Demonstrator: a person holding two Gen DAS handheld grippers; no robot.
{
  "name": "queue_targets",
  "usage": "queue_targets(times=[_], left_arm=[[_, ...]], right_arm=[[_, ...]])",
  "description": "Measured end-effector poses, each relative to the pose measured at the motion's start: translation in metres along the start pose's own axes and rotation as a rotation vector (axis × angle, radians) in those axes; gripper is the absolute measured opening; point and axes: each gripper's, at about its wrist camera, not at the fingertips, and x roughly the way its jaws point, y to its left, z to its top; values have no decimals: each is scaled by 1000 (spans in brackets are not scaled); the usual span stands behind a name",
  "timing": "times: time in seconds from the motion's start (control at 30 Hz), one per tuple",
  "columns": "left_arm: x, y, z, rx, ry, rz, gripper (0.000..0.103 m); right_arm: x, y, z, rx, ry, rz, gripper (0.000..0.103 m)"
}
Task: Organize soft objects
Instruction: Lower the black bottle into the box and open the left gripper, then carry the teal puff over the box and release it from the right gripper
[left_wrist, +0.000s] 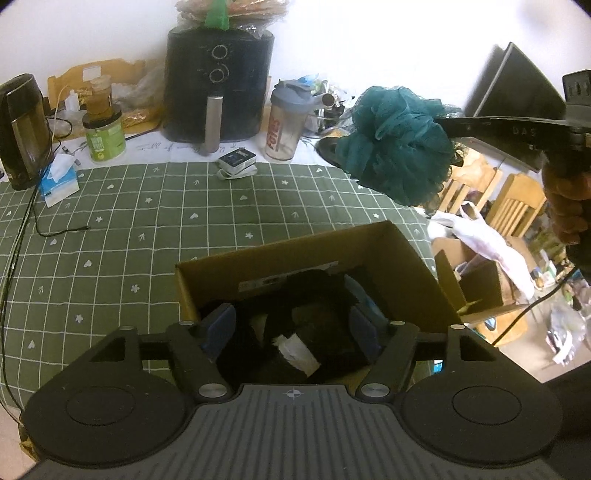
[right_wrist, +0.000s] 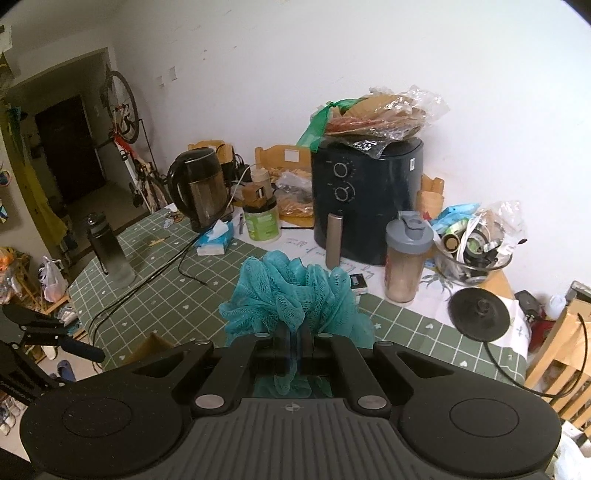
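My right gripper (right_wrist: 293, 343) is shut on a teal mesh bath sponge (right_wrist: 291, 295) and holds it in the air above the table. In the left wrist view the sponge (left_wrist: 399, 144) hangs above and to the right of an open cardboard box (left_wrist: 410, 266). The right gripper (left_wrist: 448, 142) reaches in from the right. The box holds a black soft object with a white tag (left_wrist: 299, 354). My left gripper (left_wrist: 291, 328) is open, its blue-padded fingers (left_wrist: 221, 325) down inside the box on either side of the black object.
A green checked tablecloth (left_wrist: 147, 221) covers the table. At the back stand a black air fryer (left_wrist: 218, 81), a kettle (left_wrist: 22, 129), a shaker bottle (left_wrist: 284, 125), a green jar (left_wrist: 103, 136), a tissue pack (left_wrist: 59, 181) and cables. Wooden chairs (left_wrist: 513, 206) stand at the right.
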Motion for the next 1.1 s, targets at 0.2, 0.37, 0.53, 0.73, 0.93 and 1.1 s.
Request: queue_targets(times=[0.2,0.37,0.53,0.73,0.93,1.1], left_arm=[[-3,1,-1,-19,0,15,70],[-11,5,-3,-46,-25,47,70],[-17,14,-6,-103,-53,81,70],[-25,18,-10,-144,-85,124,70],[-28,20,-17,-181,-96,164,70],[-36,22,-26,-210,-106,185,70]], right_arm=[[-6,9,2,-12,4,44,5],[-9,17,0,-14,33,97,5],[-2,27,-9,-27,91,149,5],[3,40,-10,-39,115,213,5],[14,61,0,-80,112,293,5],[19,80,11,-130,110,349,5]])
